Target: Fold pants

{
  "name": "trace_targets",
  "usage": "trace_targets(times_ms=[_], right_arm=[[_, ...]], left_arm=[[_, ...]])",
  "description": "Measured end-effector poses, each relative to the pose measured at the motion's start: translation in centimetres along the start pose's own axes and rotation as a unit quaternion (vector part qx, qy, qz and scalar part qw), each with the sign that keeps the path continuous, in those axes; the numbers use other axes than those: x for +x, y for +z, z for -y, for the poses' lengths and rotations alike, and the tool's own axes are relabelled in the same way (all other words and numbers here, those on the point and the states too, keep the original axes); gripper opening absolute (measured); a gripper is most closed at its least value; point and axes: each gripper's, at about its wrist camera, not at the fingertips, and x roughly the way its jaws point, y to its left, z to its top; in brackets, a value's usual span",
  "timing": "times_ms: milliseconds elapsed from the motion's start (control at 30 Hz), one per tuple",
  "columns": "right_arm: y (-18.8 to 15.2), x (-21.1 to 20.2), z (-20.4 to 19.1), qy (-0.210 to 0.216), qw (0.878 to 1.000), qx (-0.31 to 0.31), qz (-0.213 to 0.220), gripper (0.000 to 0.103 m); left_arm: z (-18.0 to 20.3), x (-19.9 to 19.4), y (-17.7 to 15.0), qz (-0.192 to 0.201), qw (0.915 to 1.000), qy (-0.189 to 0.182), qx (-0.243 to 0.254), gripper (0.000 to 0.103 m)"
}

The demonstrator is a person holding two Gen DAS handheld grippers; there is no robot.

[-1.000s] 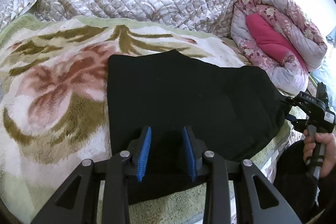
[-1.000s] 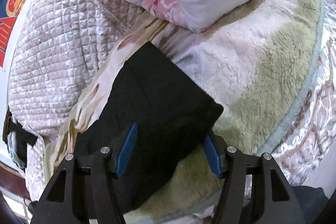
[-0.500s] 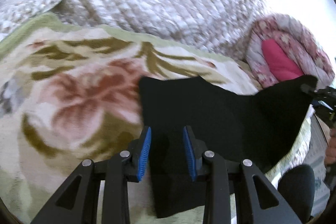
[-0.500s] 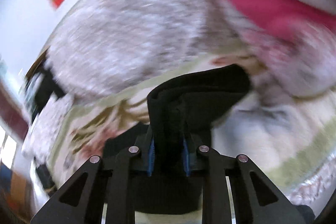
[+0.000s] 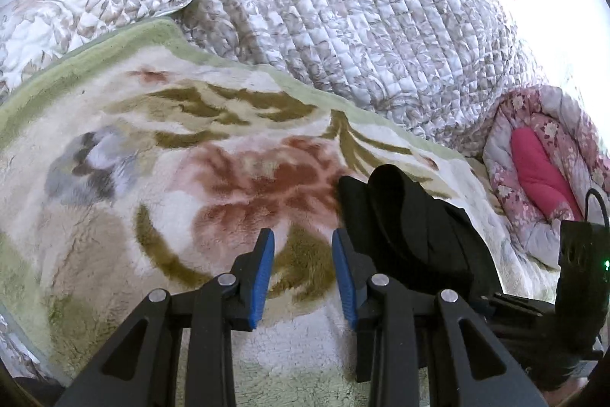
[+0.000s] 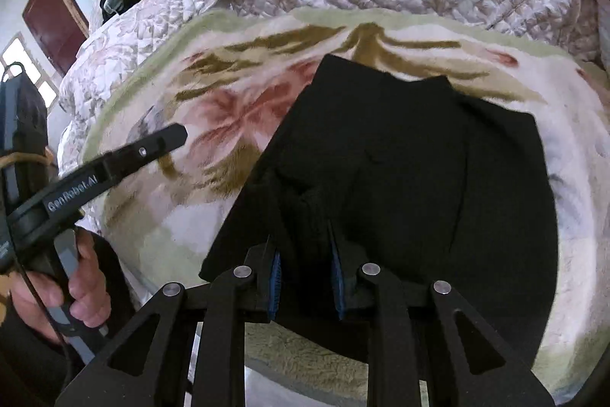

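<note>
The right gripper [image 6: 305, 269] clamps a fold of the black pants [image 6: 411, 155]; the left gripper [image 5: 303, 273] hangs released over bare floral blanket [image 5: 152, 178], quilt [image 5: 343, 6] bordering behind.

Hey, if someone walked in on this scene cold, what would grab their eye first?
The black pants would, lying half folded in the middle of the floral fleece blanket, with the right tool clamped on a bunched fold at their near edge. Next is the left tool, jaws apart with nothing between them, over the blanket's red flower just left of the pants. Behind both lies a big quilted bedspread.
</note>
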Motion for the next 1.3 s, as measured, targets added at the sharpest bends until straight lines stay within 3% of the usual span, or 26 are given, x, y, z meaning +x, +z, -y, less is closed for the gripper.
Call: trace_targets(times_ms=[333, 467, 533, 600, 700, 800, 900, 967, 1000, 1100, 1167, 1200, 1300], right_arm=[[-0.4, 0.3, -1.9, -0.022, 0.999, -0.038, 0.003, 0.023], [-0.6, 0.6, -1.8, -0.003, 0.999, -0.044, 0.004, 0.033], [-0.6, -0.1, -2.0, 0.024, 0.999, -0.046, 0.007, 0.048], [-0.5, -1.4, -2.0, 0.044, 0.998, -0.044, 0.021, 0.050], [-0.4, -4.1, -1.1, 0.076, 0.994, -0.034, 0.064, 0.050], [-0.9, -5.8, 1.4, 0.049, 0.993, 0.000, 0.103, 0.050], [-1.9, -4.1, 4.8, -0.001, 0.996, 0.054, 0.075, 0.048], [-2.6, -1.8, 5.9, 0.002, 0.998, 0.063, 0.023, 0.047], [-2.5, -2.2, 5.5, 0.005, 0.998, 0.044, 0.038, 0.047], [-1.5, -3.2, 6.1, 0.071, 0.994, 0.053, 0.057, 0.047], [-0.7, -3.9, 7.7, 0.049, 0.993, 0.069, 0.084, 0.047], [-0.2, -4.0, 9.0, 0.034, 0.992, 0.082, 0.092, 0.044], [1.6, -3.5, 12.4, -0.001, 0.990, 0.106, 0.095, 0.024]], left_arm=[[0.2, 0.2, 0.0, -0.001, 1.0000, -0.009, -0.002, 0.034], [0.4, 0.5, -0.1, -0.002, 1.0000, -0.007, 0.006, 0.034], [0.3, 0.7, -0.1, -0.003, 0.9999, -0.004, 0.009, 0.034], [0.2, 0.7, -0.1, -0.002, 0.9999, 0.000, 0.010, 0.034], [0.1, 0.9, -0.1, -0.005, 0.9999, 0.009, 0.012, 0.034], [0.3, 1.1, -0.1, -0.010, 0.9997, 0.010, 0.018, 0.034], [1.2, 1.0, 0.1, -0.013, 0.9995, -0.001, 0.030, 0.034], [2.3, 0.8, 0.4, -0.013, 0.9988, -0.008, 0.046, 0.034], [3.1, 0.7, 0.8, -0.013, 0.9985, -0.015, 0.051, 0.034], [5.2, 0.8, 2.1, -0.013, 0.9974, -0.040, 0.059, 0.034], [7.2, 1.3, 3.0, -0.011, 0.9959, -0.056, 0.071, 0.034], [8.1, 1.9, 3.5, -0.012, 0.9951, -0.061, 0.077, 0.034], [10.3, 4.3, 4.5, -0.023, 0.9936, -0.061, 0.092, 0.034]])
